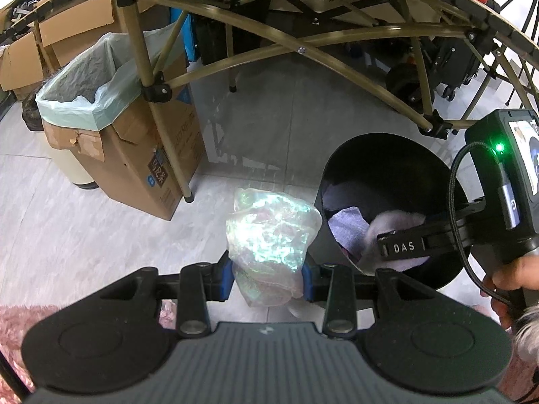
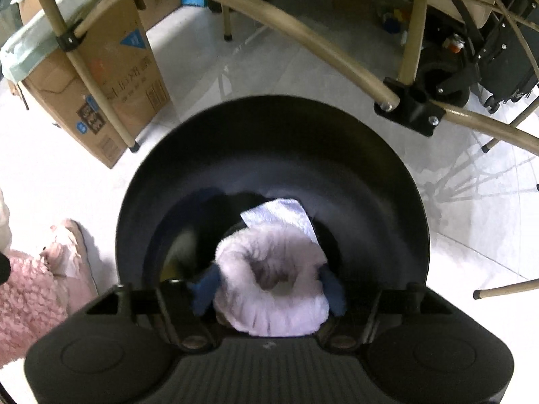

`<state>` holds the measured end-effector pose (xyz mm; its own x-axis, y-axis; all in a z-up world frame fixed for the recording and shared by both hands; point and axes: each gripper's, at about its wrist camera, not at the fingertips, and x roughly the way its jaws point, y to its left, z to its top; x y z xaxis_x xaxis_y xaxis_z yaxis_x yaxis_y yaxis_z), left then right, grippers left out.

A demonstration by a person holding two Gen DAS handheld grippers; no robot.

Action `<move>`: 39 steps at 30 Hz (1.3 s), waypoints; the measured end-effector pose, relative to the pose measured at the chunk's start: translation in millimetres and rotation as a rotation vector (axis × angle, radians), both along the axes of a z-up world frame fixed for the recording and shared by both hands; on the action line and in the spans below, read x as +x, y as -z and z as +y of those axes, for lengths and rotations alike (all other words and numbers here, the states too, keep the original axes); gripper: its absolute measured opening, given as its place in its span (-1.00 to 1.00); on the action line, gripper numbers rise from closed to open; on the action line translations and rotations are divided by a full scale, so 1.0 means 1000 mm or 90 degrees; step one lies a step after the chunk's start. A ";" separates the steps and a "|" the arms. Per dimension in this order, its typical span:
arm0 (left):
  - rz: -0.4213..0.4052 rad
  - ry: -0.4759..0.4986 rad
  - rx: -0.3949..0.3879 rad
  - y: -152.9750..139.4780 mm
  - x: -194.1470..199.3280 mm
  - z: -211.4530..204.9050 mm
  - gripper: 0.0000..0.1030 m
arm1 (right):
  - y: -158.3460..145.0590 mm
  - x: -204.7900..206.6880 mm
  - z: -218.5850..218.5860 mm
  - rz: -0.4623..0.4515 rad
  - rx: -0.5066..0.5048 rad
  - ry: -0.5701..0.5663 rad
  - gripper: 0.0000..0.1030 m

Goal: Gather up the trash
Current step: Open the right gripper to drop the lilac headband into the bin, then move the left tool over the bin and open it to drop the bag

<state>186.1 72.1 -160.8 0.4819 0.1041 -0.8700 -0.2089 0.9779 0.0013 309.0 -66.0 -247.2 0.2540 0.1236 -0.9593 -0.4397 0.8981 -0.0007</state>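
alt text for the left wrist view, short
The left gripper is shut on a crumpled iridescent plastic wrapper above a grey tiled floor. To its right, the right gripper reaches into a round black bin holding pale scraps; a bag-lined cardboard box stands at left.

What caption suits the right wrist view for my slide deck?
Right gripper, open, above a black bin, a fluffy pale-pink wad between its fingers.
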 end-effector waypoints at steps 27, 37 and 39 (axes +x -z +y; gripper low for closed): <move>0.014 -0.008 0.029 0.005 0.003 -0.003 -0.26 | -0.013 -0.007 -0.022 0.038 0.010 0.021 1.00; 0.015 0.010 0.040 0.005 0.008 -0.017 -0.26 | -0.030 -0.015 -0.035 0.015 0.026 0.020 1.00; 0.015 0.017 0.043 0.005 0.010 -0.022 -0.26 | -0.034 -0.017 -0.039 0.009 0.028 0.020 1.00</move>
<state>195.7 50.2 -166.2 0.4650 0.1505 -0.8724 -0.1825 0.9806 0.0719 292.4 -104.7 -213.5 0.2448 0.1582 -0.9566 -0.4116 0.9102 0.0452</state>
